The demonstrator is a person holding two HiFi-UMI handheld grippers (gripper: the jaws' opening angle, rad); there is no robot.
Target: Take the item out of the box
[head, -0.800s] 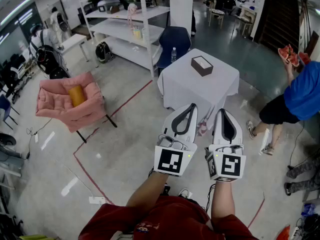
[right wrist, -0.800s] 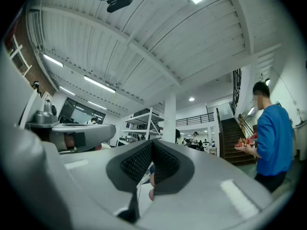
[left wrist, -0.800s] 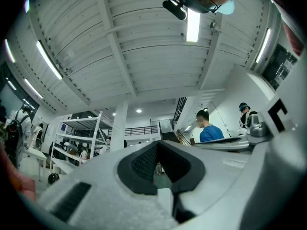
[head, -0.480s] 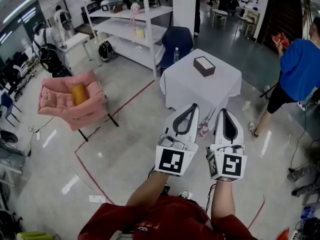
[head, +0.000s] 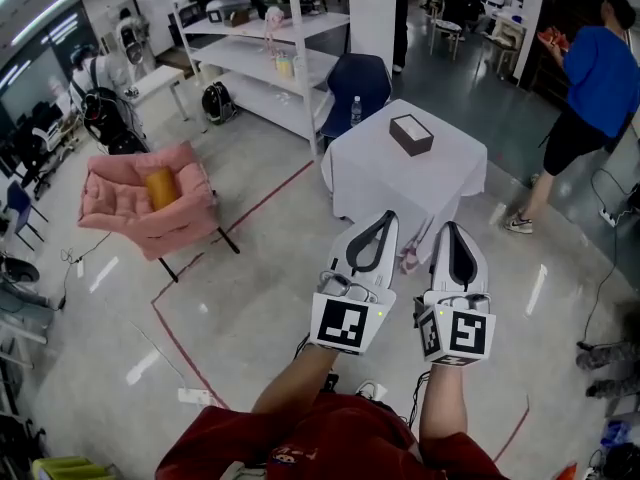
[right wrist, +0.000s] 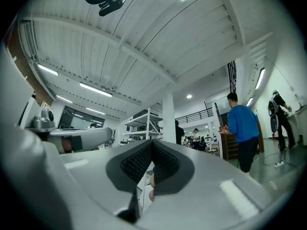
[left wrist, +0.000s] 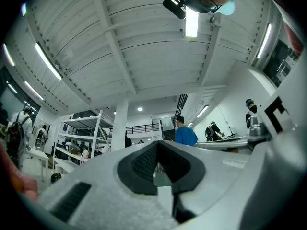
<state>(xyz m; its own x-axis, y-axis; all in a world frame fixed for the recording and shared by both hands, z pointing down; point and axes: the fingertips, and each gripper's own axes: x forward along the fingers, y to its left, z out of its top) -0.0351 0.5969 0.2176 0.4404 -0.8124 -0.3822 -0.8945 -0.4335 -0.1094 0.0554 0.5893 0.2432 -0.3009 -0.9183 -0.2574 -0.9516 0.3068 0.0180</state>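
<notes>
A dark brown box [head: 411, 134] with a pale top sits on a small table under a white cloth [head: 448, 175], some way ahead of me. My left gripper [head: 382, 216] and right gripper [head: 450, 227] are held side by side in front of my chest, tips pointing toward the table and well short of it. Both are shut with nothing between the jaws. In the left gripper view the left gripper [left wrist: 159, 146] points up at the ceiling; in the right gripper view the right gripper [right wrist: 151, 145] does too.
A person in a blue shirt [head: 602, 66] stands to the right of the table. A blue chair [head: 358, 83] and white shelving [head: 262, 51] stand behind it. A pink armchair [head: 150, 203] with a yellow cushion is at left. Red tape lines cross the floor.
The person in blue has walked from the right edge toward the back right. Both grippers stay where they were, still shut.
</notes>
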